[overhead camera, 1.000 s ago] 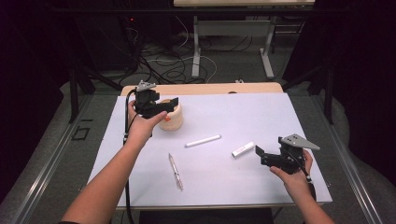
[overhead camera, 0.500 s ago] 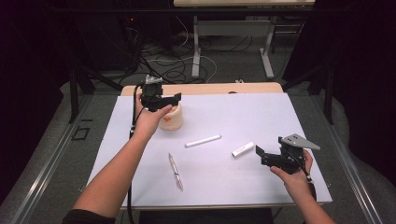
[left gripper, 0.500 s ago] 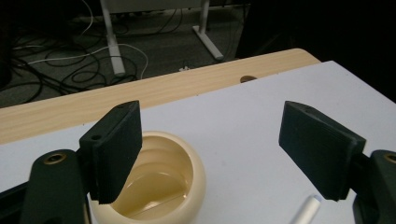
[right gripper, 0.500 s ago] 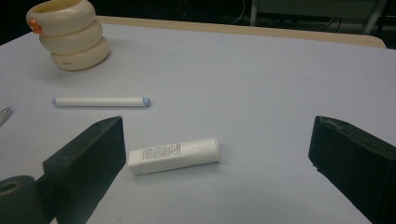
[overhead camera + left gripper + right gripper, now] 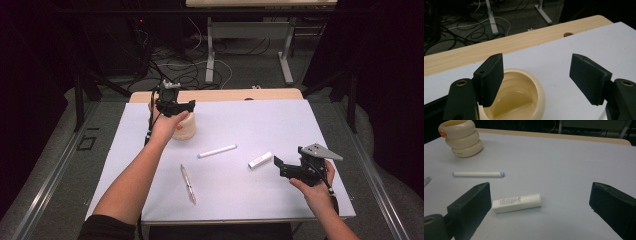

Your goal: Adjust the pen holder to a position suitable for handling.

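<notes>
Left gripper (image 5: 175, 106) moved over cream ribbed holder (image 5: 519, 100), jaws narrowing, nothing pinched; grasp pending. Right gripper (image 5: 541, 207) spread, idle.

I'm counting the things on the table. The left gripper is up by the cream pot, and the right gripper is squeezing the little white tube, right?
Not quite. The right gripper isn't squeezing the white tube: the right gripper view shows its jaws wide apart, with the tube lying on the table between them, untouched. The left gripper is indeed up by the cream pot.
</notes>
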A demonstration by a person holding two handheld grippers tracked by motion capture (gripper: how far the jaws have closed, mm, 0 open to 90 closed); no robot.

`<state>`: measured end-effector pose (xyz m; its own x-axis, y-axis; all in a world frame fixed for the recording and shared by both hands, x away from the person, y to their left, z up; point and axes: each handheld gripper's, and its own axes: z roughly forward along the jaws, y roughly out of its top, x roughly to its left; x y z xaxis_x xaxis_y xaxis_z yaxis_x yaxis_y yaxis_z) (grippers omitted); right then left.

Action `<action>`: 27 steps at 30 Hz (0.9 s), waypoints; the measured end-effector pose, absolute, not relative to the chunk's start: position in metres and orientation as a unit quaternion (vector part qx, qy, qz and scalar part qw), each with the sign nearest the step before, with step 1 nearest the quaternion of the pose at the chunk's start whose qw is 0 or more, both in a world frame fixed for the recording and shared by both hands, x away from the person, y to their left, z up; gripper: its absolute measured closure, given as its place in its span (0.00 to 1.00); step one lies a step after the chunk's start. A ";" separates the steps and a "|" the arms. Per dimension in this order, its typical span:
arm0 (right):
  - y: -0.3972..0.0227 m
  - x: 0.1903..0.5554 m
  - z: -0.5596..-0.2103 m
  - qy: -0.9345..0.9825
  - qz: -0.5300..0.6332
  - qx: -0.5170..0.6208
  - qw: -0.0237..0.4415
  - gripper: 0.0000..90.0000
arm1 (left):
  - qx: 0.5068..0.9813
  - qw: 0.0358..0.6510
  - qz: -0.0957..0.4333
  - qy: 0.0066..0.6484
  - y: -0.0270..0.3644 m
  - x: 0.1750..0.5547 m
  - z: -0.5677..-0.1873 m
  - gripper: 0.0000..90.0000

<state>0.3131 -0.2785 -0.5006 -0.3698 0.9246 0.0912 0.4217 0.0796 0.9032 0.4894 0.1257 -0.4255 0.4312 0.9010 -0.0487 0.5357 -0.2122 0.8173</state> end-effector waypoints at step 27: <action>-0.280 0.314 -0.501 0.684 0.467 0.493 0.268 0.05 | 0.765 0.383 0.174 0.487 0.125 0.515 -0.454 0.39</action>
